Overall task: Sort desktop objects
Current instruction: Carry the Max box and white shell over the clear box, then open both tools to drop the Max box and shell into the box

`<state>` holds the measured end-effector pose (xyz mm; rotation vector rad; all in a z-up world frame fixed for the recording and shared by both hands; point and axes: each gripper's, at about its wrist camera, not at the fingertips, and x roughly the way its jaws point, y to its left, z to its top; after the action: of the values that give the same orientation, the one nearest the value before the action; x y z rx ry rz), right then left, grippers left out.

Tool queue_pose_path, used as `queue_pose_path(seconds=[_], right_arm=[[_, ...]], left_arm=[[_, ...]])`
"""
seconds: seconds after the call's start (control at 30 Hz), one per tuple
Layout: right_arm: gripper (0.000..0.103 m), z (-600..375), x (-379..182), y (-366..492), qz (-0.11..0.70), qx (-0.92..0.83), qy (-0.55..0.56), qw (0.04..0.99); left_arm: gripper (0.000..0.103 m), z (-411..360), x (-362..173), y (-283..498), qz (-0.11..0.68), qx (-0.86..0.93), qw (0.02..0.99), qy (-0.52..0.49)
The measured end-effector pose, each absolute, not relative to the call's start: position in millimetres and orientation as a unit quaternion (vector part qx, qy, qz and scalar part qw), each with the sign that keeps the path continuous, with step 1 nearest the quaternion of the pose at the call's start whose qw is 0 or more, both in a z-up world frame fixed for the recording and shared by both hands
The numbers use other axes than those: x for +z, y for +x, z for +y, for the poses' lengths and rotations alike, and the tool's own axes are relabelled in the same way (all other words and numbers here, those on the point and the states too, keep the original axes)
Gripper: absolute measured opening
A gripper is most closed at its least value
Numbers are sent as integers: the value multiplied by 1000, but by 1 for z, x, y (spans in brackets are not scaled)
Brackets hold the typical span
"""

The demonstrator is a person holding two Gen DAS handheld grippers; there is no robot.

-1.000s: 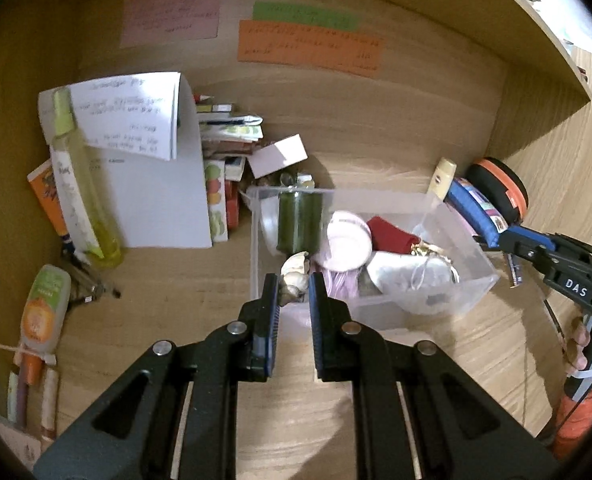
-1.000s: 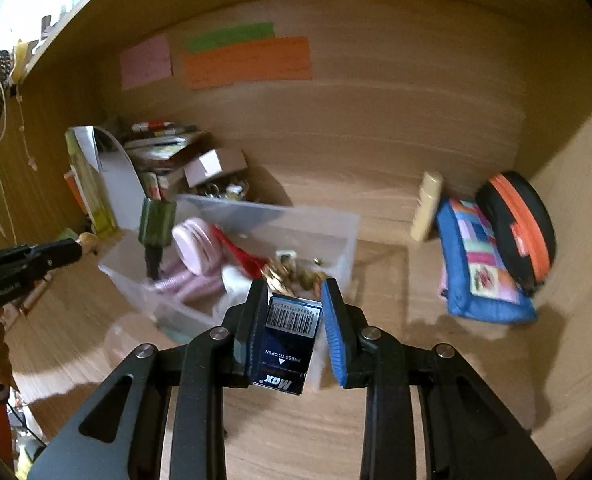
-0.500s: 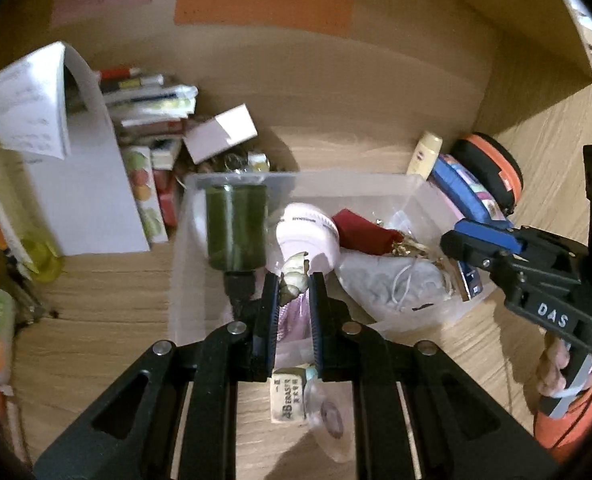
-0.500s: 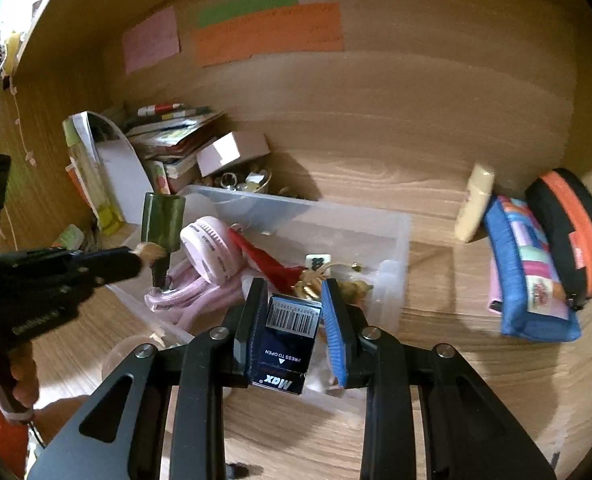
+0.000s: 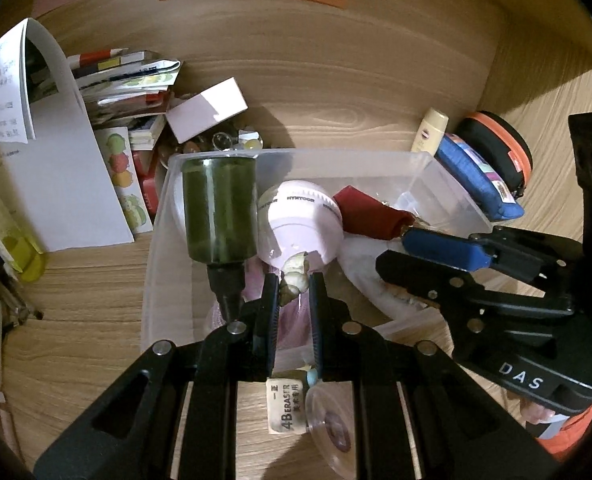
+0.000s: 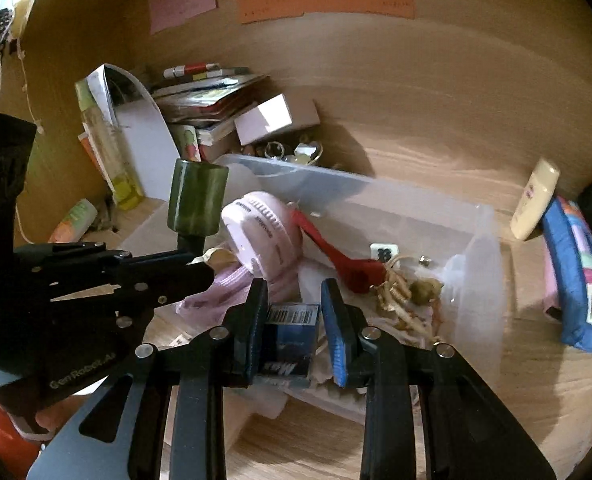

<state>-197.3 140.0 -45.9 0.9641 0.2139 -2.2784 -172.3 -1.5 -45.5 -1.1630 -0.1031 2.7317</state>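
A clear plastic bin [image 5: 448, 168] [image 6: 472, 264] on the wooden desk holds a dark green bottle [image 5: 217, 210] [image 6: 195, 200], a pink round fan [image 5: 302, 224] [image 6: 261, 236], a red item [image 5: 366, 212] [image 6: 338, 256], and gold trinkets [image 6: 396, 292]. My left gripper [image 5: 293, 286] is shut on a small cream lump [image 5: 296, 278], held over the bin's left part. My right gripper [image 6: 293, 312] hangs over the bin's near side; its jaws stand slightly apart around a blue staple box [image 6: 291, 332] that tilts between them.
An eraser [image 5: 285, 406] and a clear round lid [image 5: 332, 428] lie on the desk before the bin. Stacked books [image 5: 127, 84], a white box [image 5: 205, 110], curled paper [image 5: 55, 184] stand at left. A blue pouch [image 6: 576, 268], black-orange case [image 5: 500, 152] and cream tube [image 6: 536, 200] lie right.
Both grippers have moved forward and down over the bin. The right jaws have widened and the staple box has tipped down between them. The left gripper still holds the cream lump.
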Motion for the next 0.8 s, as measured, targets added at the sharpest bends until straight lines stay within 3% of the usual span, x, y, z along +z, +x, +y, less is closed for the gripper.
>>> queue_pose_path(seconds=[0.27, 0.37, 0.7, 0.8], right_arm=[[25, 133, -44, -189, 107, -874, 356, 313], [28, 135, -37, -183, 113, -881, 340, 310], [54, 163, -17, -169, 102, -900, 318, 280], [68, 175, -14, -163, 94, -908, 313, 263]], left_arm=[[14, -3, -42, -165, -33, 919, 80, -383], [20, -4, -40, -162, -33, 921, 79, -381], [45, -4, -28, -143, -26, 931, 74, -358], [61, -4, -25, -136, -20, 936, 63, -347]])
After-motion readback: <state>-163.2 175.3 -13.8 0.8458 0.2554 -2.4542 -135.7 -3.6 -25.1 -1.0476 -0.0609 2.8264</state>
